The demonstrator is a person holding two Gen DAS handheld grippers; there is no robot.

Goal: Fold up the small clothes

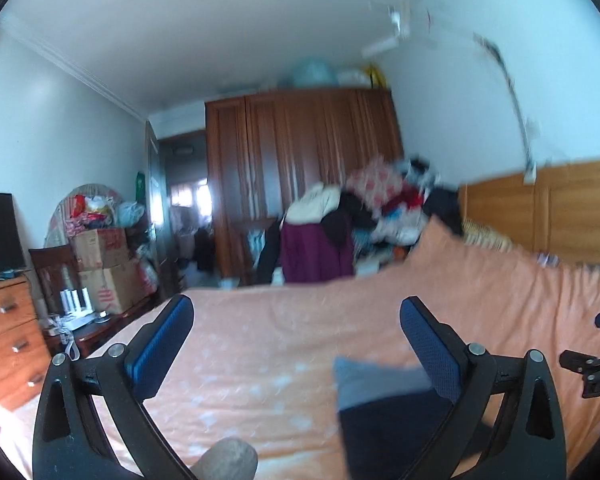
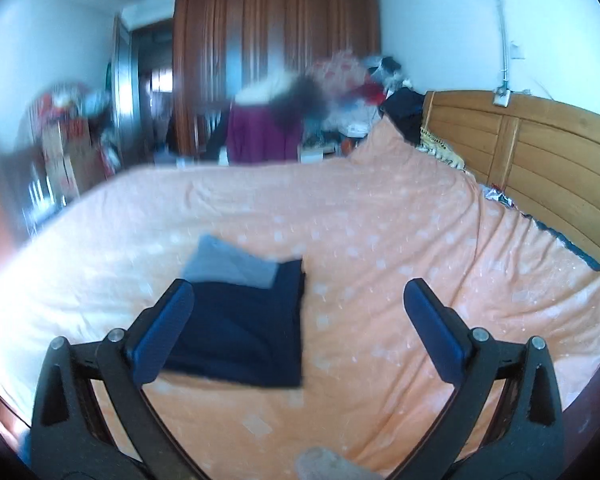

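Bedding first: your workspace is a bed covered by a soft peach-orange quilt with pale speckled dots (image 2: 380,232), its surface gently rumpled and matte. At its far right edge stands a honey-coloured slatted wooden headboard (image 2: 540,152).

Item: a dark navy folded garment (image 2: 244,332), roughly square, smooth knit, lying flat on the quilt. A light grey folded cloth (image 2: 228,264) shows from beneath its far edge, partly covered by it.

Left tongs (image 1: 296,320): black plastic frame, blue textured pads (image 1: 432,344), spread wide with nothing between them. In your left wrist view the navy garment sits low and right, passing behind the right-hand pad; contact cannot be told because of blur.

Right tongs (image 2: 298,304): same build, also spread wide and gripping nothing. In your right wrist view the navy garment lies just behind the left-hand pad (image 2: 164,332) and reaches towards the middle of the gap; its right edge stops well short of the other pad.

Background: a tall reddish-brown panelled wooden wardrobe (image 2: 276,40) and a heap of mixed clothing (image 1: 360,216) beyond the bed; a wooden chest of drawers with metal handles (image 1: 8,332) at far left.
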